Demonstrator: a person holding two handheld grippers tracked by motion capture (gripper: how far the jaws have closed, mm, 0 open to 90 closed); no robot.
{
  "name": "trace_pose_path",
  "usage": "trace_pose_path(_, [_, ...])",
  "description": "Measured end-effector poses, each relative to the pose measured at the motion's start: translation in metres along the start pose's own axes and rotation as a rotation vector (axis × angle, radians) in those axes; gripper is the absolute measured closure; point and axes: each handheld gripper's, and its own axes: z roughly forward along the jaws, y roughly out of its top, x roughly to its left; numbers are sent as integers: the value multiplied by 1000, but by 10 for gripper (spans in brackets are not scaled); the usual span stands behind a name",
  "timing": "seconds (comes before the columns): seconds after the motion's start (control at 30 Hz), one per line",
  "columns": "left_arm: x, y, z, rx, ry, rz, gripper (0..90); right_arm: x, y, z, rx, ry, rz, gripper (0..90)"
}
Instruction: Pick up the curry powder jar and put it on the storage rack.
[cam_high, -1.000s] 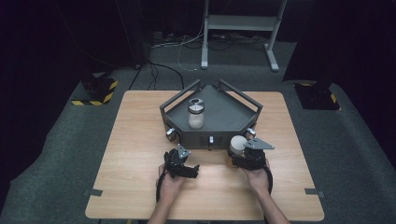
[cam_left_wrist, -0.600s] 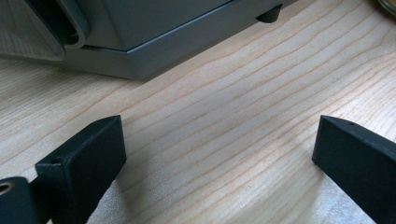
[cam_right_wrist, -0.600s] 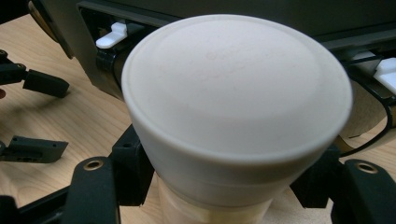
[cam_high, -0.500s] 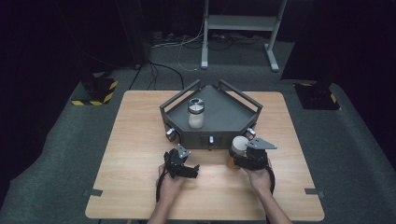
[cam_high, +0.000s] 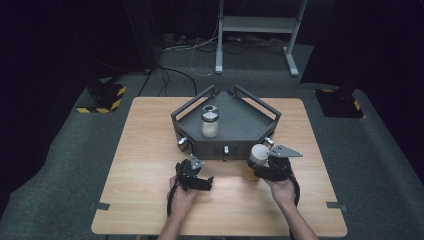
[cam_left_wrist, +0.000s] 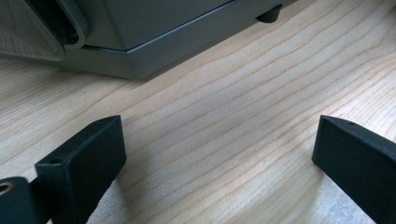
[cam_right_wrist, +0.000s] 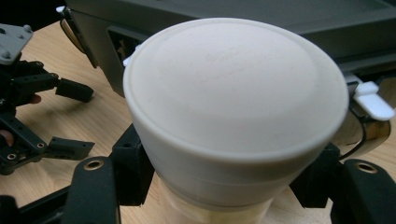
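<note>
My right tool grips the white-lidded jar beside the tray; placement remains. Left tool rests released on the worktop.

Both grippers are black with blocky jaws; the right gripper carries a grey three-cornered plate; the left gripper trails a black cable.

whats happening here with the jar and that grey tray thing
A person at a wooden table holds a gripper in each hand. The right gripper is shut on a white-lidded jar, just in front of the grey tray. A second jar stands upright inside that tray. The left gripper hangs open over bare wood near the tray's front edge, holding nothing.
</note>
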Motion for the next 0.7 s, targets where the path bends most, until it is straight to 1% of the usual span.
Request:
trace_pose_path(0.07, [0,0,0,0,0,0,29,-2,2,-3,-3,6,-3,354])
trace_pose_path(0.17, [0,0,0,0,0,-1,29,-7,7,-9,-13,21,6,354])
trace_pose_path(0.23, [0,0,0,0,0,-1,29,-8,9,-12,-14,24,10,354])
trace_pose_path(0.37, [0,0,0,0,0,-2,29,-13,18,-21,-22,45,5,354])
trace_pose_path(0.43, [0,0,0,0,0,-1,29,-14,20,-22,-23,49,4,354])
trace_pose_path(0.47, [0,0,0,0,0,-2,29,-16,25,-25,-24,56,1,354])
trace_pose_path(0.5, [0,0,0,0,0,-2,29,-16,25,-25,-24,56,1,354])
trace_pose_path(0.7, [0,0,0,-1,0,-2,29,-18,44,-33,-28,78,-17,354])
